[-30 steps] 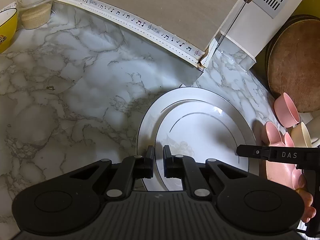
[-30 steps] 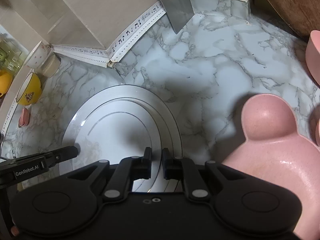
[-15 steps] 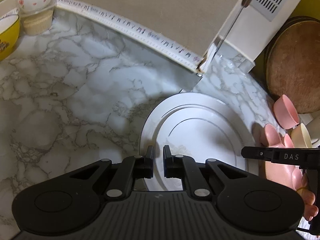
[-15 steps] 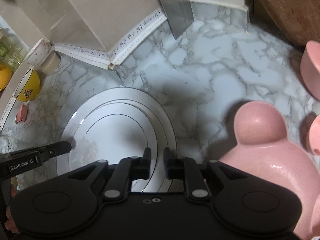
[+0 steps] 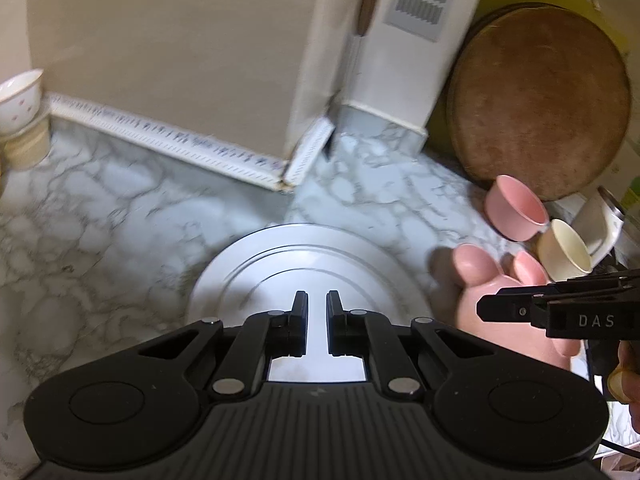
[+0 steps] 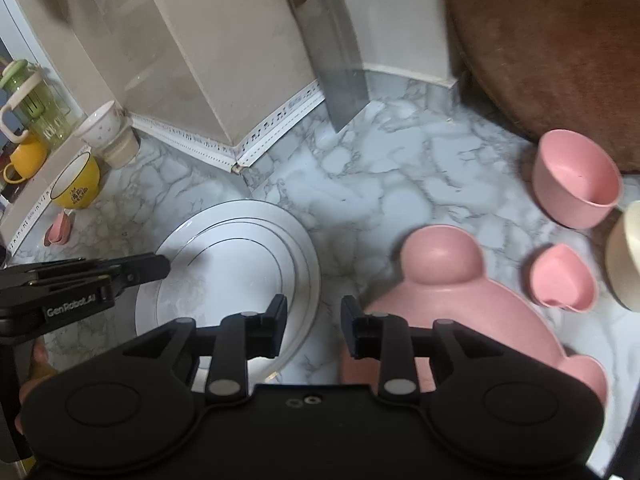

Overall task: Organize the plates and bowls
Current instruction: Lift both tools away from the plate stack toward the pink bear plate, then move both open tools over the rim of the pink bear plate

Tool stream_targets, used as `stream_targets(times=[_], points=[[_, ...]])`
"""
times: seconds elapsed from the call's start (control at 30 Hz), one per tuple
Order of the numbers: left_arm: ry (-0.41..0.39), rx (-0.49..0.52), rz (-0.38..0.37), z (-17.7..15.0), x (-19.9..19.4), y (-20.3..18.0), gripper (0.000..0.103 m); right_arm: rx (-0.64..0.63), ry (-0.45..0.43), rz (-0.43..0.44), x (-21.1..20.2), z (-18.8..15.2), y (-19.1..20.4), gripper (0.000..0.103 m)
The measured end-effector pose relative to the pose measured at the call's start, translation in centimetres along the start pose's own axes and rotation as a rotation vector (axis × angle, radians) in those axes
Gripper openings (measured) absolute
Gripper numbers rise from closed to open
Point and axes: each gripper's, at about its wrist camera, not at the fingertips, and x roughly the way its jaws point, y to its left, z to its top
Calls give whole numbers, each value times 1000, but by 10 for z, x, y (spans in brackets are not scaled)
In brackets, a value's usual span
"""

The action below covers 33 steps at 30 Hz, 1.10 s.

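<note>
A: So the white plates are stacked on the marble counter now, and both grippers have lifted off since a second ago?

B: Yep. Right gripper has just been opening, jaws apart with nothing between them. Left gripper is pinched nearly together, empty. I'd guess the pink eared plate beside the stack goes next.

Marble-pattern worktop. Cleaver upright against back wall. Round wooden board leaning at right. Green lidded jug and orange mug at far left. Music-note edging strip along wall base.
</note>
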Motion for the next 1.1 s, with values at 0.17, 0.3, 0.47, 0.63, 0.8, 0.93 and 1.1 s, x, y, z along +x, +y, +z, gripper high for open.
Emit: stream_targets(times=[0.17,0.3,0.47,0.63,0.8,0.93,1.1], points=[[-14,29,-29,-2,-5,-23,8,0,-50,-20,-25,-12,-8,41],[-34,45,-53,-4,-11,-39,12,-2,-85,-38,-44,-21,-14,46],[-77,58,-65,-5,-21,-56,53,15,-128,-56,-66,-31,-27,55],[-112,101,-73,-3,-26,-75,65,21,-161,-90,-84,-42,-42,67],[-111,149,-93,-3,-21,-95,73,44,-198,-130,-97,-56,-56,83],[-99,180,-124,-5,-14,-107,73,87,-197,-153,-101,-66,-71,93],[-66,221,-139,-4,2,-119,76,146,-204,-193,-101,-83,-85,100]])
